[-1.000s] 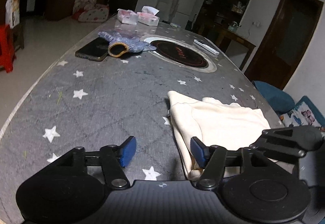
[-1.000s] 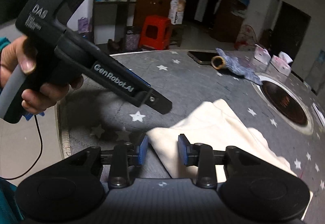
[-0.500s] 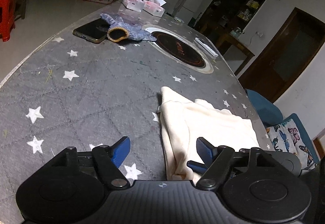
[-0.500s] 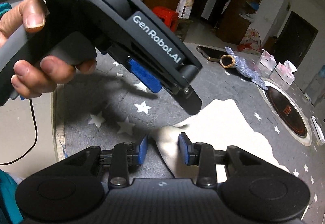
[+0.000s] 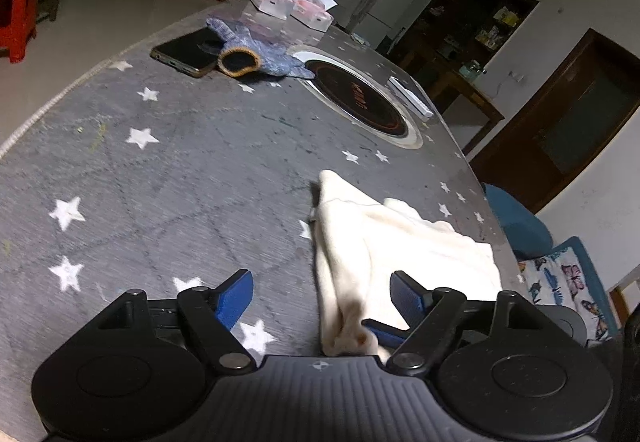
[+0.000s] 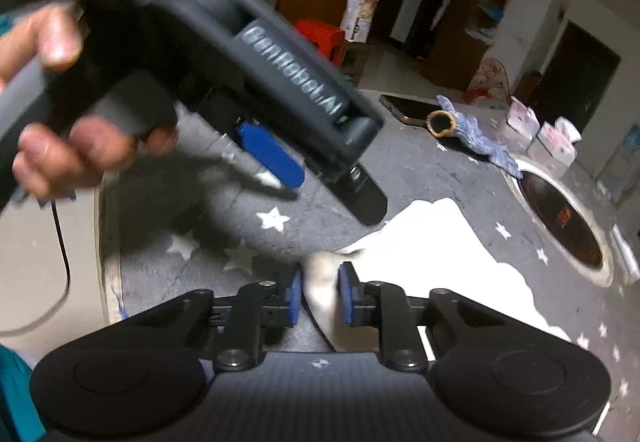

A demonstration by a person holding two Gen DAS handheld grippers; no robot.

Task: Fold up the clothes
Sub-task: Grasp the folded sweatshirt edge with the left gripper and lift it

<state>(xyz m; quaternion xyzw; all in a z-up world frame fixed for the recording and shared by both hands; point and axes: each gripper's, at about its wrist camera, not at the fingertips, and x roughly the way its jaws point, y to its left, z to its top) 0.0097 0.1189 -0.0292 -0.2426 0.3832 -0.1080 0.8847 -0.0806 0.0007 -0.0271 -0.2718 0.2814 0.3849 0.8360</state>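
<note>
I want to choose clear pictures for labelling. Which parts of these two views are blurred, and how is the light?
Right wrist view: the left hand-held gripper and the hand holding it are smeared by motion; the cloth looks overexposed. Left wrist view: mostly sharp; dim room, and the table edge is bent by the fisheye.

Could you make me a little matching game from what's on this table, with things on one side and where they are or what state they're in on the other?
Things:
1. cream garment
2. phone
3. knitted glove
4. left hand-held gripper

States:
A. blue, orange-brown cuff
B. dark, flat at the far table edge
C. open above the cloth's corner
D. folded, corner pinched by the right hand-held gripper

Pairs: 1-D, 2-B, 3-A, 4-C
</note>
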